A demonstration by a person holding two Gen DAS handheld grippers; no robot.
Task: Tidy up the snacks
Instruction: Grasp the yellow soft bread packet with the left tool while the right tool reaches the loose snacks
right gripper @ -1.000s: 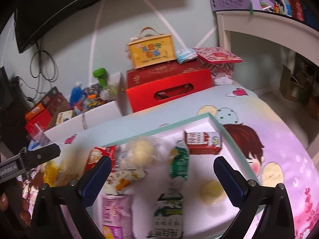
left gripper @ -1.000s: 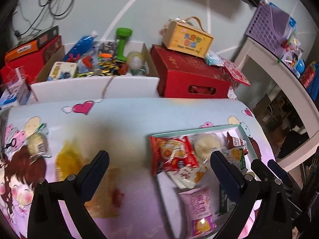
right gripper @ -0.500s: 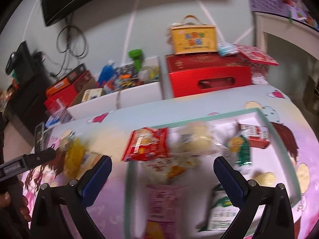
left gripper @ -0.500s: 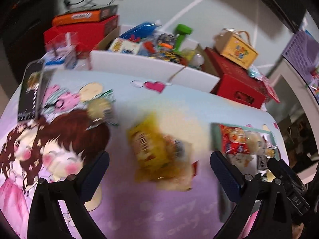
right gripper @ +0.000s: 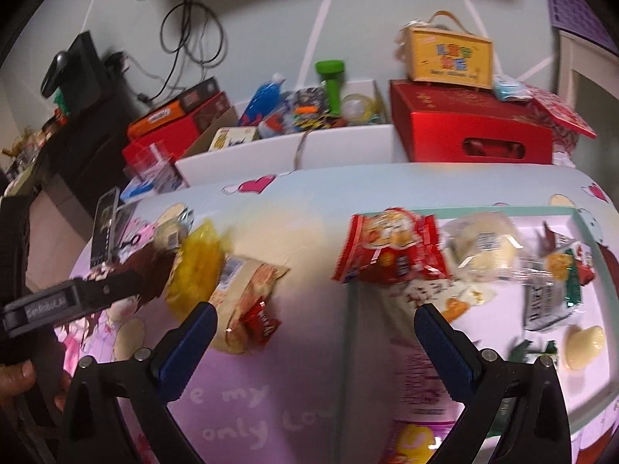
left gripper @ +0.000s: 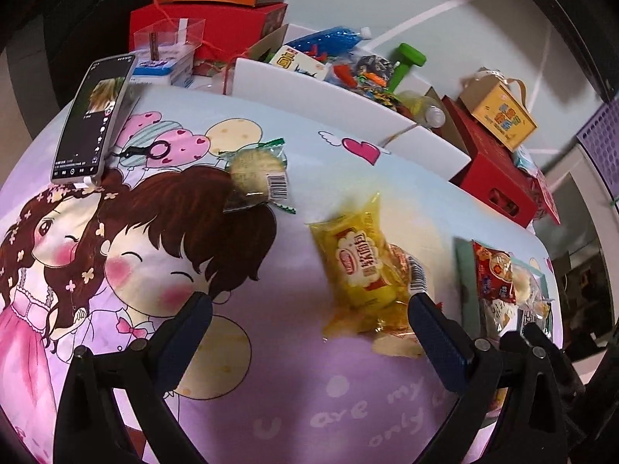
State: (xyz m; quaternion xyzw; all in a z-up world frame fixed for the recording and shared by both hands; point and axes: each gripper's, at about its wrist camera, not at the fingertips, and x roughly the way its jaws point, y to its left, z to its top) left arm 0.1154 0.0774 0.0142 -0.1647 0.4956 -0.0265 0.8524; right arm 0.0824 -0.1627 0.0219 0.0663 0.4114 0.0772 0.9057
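Observation:
My left gripper [left gripper: 307, 319] is open and empty above the cartoon tablecloth. A yellow snack packet [left gripper: 361, 266] lies just ahead of its right finger, on top of a beige packet [left gripper: 398, 342]. A clear-wrapped round biscuit [left gripper: 255, 172] lies farther off to the left. My right gripper [right gripper: 315, 323] is open and empty too. Between its fingers I see the left edge of the teal-rimmed tray [right gripper: 559, 210], where a red packet [right gripper: 390, 245] overhangs the rim. More wrapped snacks fill the tray. The yellow packet [right gripper: 199, 266] and beige packet [right gripper: 247, 297] lie left of the tray.
A phone [left gripper: 93, 120] lies at the table's far left. Behind the table stand a white box of toys [left gripper: 348, 92], red boxes [right gripper: 470, 127] and a yellow carry box [right gripper: 448, 54]. A hand [right gripper: 23, 375] holds the left gripper's body [right gripper: 73, 297] at the right wrist view's left edge.
Both views have swung left. The left gripper moved from over the tray edge to the loose packets on the cloth. The right gripper shifted from the tray's middle to its left edge.

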